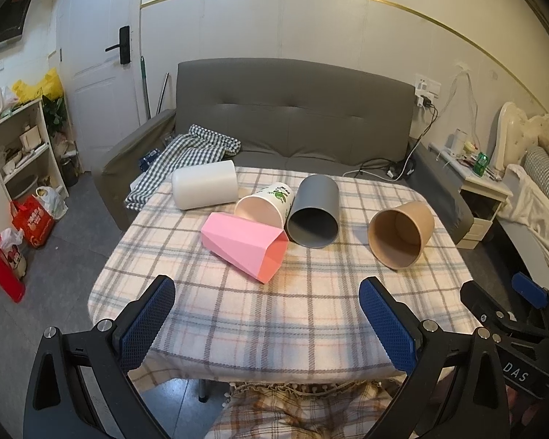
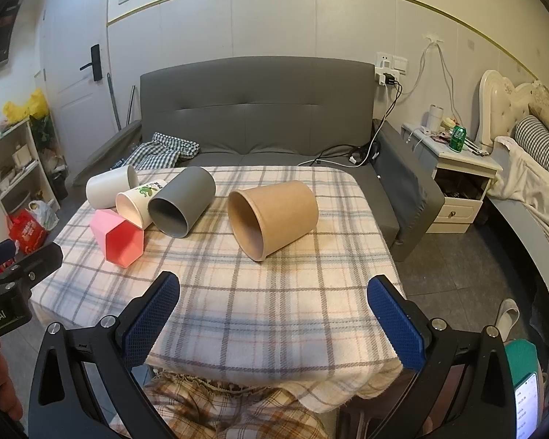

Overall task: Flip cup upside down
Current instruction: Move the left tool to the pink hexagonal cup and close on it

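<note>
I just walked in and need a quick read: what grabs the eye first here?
Five cups lie on their sides on the plaid tablecloth: a brown paper cup alone on the right, and a pink faceted cup, printed paper cup, grey cup and white cup clustered left. Both the left gripper and right gripper hover open at the near edge.

Grey sofa behind table w/ plaid cloth; nightstand right.
</note>
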Demonstrator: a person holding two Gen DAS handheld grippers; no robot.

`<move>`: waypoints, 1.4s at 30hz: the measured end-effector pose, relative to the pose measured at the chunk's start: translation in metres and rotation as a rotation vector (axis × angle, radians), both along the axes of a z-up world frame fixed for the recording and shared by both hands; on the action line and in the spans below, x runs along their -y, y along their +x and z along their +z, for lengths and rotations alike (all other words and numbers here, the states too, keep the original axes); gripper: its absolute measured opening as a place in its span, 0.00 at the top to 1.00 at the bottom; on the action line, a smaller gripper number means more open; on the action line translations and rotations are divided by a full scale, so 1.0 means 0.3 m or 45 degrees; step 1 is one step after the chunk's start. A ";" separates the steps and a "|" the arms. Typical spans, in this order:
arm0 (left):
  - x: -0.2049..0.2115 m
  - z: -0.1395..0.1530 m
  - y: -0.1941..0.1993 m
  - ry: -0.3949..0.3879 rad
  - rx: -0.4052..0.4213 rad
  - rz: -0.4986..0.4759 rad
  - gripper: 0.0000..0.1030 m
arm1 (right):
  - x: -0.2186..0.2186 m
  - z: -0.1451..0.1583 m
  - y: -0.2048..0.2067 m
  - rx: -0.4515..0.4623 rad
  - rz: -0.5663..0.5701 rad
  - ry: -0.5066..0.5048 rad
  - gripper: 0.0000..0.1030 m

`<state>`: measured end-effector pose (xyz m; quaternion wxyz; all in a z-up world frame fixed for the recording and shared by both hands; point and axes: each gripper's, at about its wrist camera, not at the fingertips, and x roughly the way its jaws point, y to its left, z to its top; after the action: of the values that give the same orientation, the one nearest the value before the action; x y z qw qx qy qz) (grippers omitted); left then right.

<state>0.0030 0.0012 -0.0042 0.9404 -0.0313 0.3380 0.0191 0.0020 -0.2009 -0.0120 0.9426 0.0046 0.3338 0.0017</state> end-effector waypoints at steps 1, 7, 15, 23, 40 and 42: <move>0.001 -0.001 0.010 0.016 -0.019 0.017 0.00 | 0.001 -0.002 0.002 -0.001 0.000 -0.001 0.00; -0.024 0.005 0.082 0.039 -0.071 0.065 0.00 | -0.008 -0.019 0.019 0.011 0.010 -0.087 0.00; -0.070 -0.029 0.272 0.001 -0.195 0.174 0.00 | -0.002 -0.085 0.109 -0.042 0.026 -0.101 0.00; -0.108 -0.191 0.481 -0.118 -0.428 0.276 0.00 | 0.008 -0.168 0.214 -0.116 0.014 -0.083 0.00; -0.170 -0.306 0.490 -0.408 -0.605 0.123 0.55 | -0.004 -0.249 0.261 -0.194 0.015 -0.069 0.00; -0.157 -0.303 0.460 -0.372 -0.602 0.098 0.63 | -0.007 -0.237 0.252 -0.186 0.017 -0.067 0.00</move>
<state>0.1410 0.0482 -0.0951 0.8197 -0.1740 0.5456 0.0126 0.0775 -0.1989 -0.0831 0.9156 -0.0221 0.4015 -0.0011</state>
